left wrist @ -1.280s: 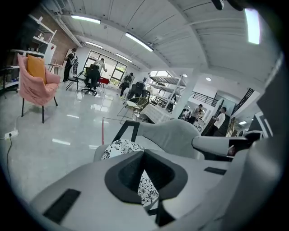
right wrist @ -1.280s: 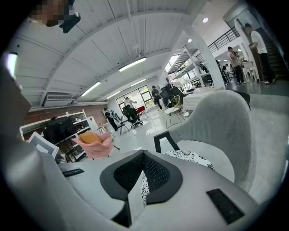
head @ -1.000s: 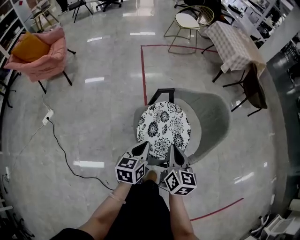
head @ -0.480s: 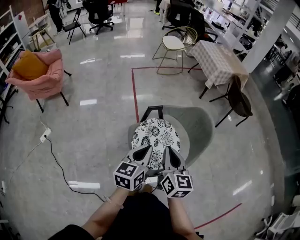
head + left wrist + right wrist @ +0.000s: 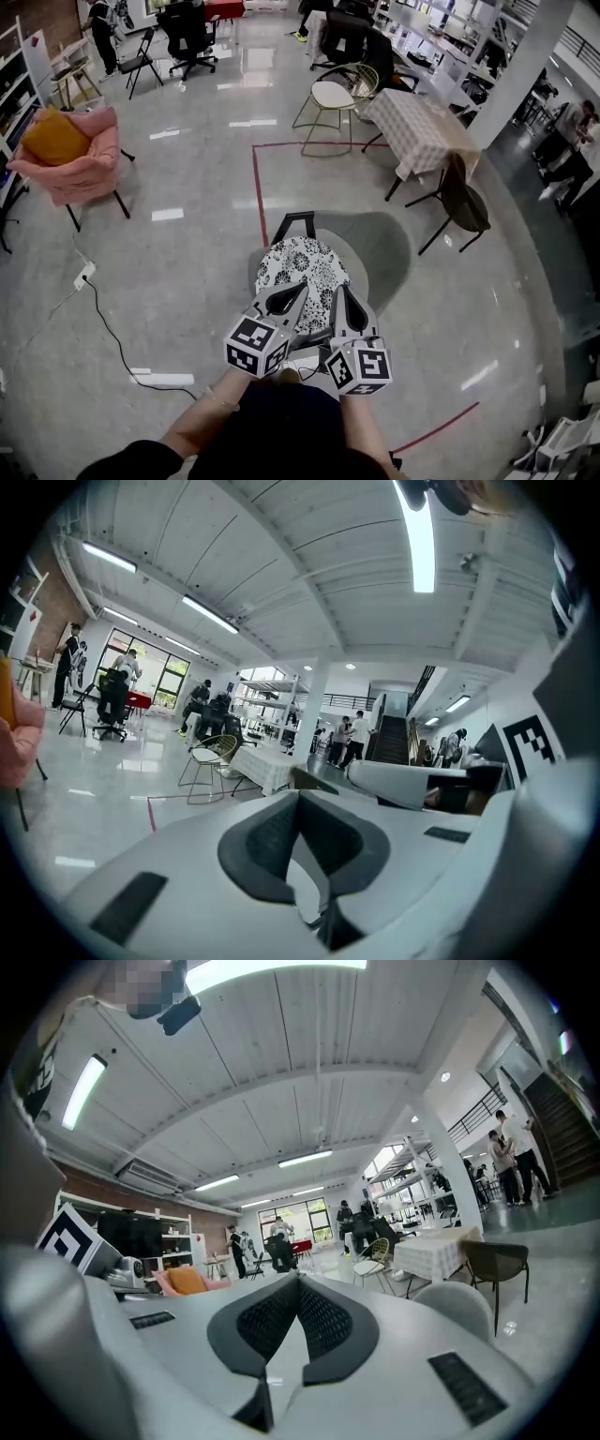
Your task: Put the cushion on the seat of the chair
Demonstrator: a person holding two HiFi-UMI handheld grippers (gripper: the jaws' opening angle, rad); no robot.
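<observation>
1. Your floral cushion (image 5: 302, 272) lies flat on the seat of the grey chair (image 5: 392, 246), right in front of you.
2. Your left gripper (image 5: 300, 291): jaws pressed together, nothing between them.
3. Your right gripper (image 5: 338, 294), same story: jaws together and empty.
4. Both sit side by side over the floral cushion's near edge, pointing out across the room.
5. Far left, a pink armchair (image 5: 80, 164) carries an orange cushion (image 5: 54, 136).

We see the floral cushion (image 5: 302, 270) lying on the grey chair (image 5: 386, 246) at centre frame. Our left tongs (image 5: 300, 291) and right tongs (image 5: 339, 294) hover just below, jaws seemingly together.
</observation>
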